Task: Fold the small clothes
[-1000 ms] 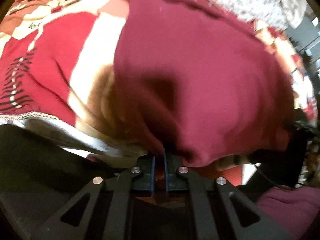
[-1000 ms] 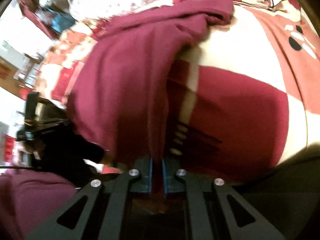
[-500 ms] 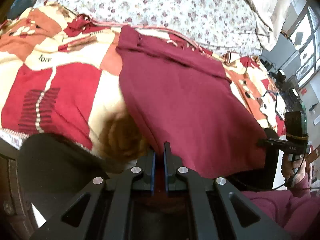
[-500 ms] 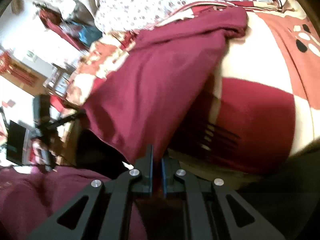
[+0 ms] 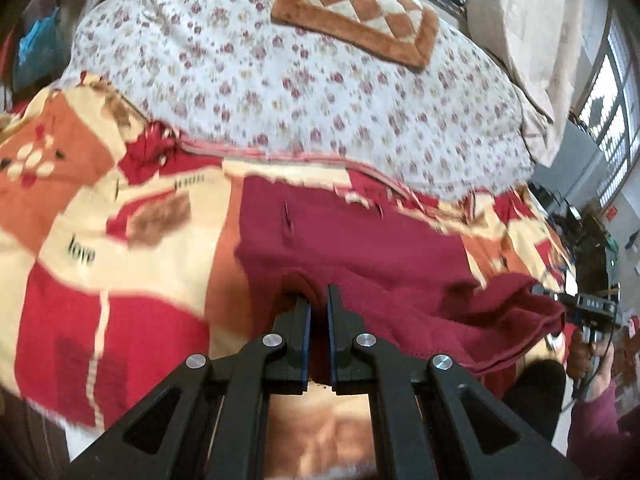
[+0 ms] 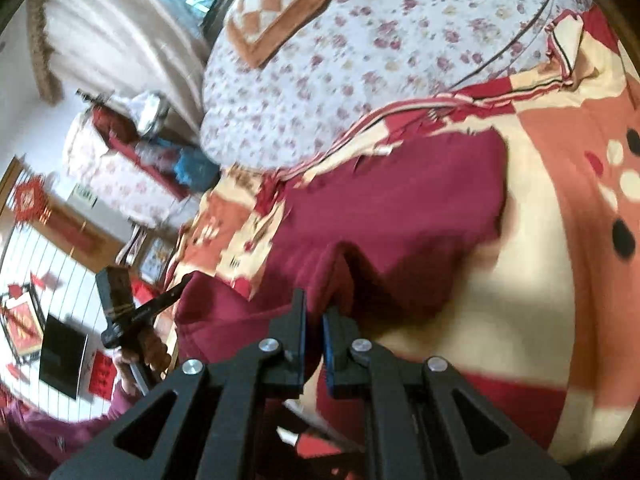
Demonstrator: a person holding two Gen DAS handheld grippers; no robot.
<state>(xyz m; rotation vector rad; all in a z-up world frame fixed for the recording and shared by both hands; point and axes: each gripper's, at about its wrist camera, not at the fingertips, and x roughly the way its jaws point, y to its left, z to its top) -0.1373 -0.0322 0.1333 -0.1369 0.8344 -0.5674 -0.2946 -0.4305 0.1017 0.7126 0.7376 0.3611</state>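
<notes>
Left tool (image 5: 318, 300) clenched on a pinched-up fold of the maroon garment (image 5: 360, 248); right tool (image 6: 314, 306) likewise clamped on another bunch of the same cloth (image 6: 400, 208). Near hem lifted between both tools, far part lying flat on the patterned red, cream and orange blanket (image 5: 80, 240). Beyond its far edge, a floral quilt (image 5: 300, 80) with a brown checked cushion (image 5: 356, 12) on top. Bare blanket open to either side of the garment. From the left wrist only: right tool (image 5: 560, 298) at the frame's right edge, gripping the hem. From the right wrist only: left tool (image 6: 184, 284) at left, plus shelves and red hangings behind, blurred.
</notes>
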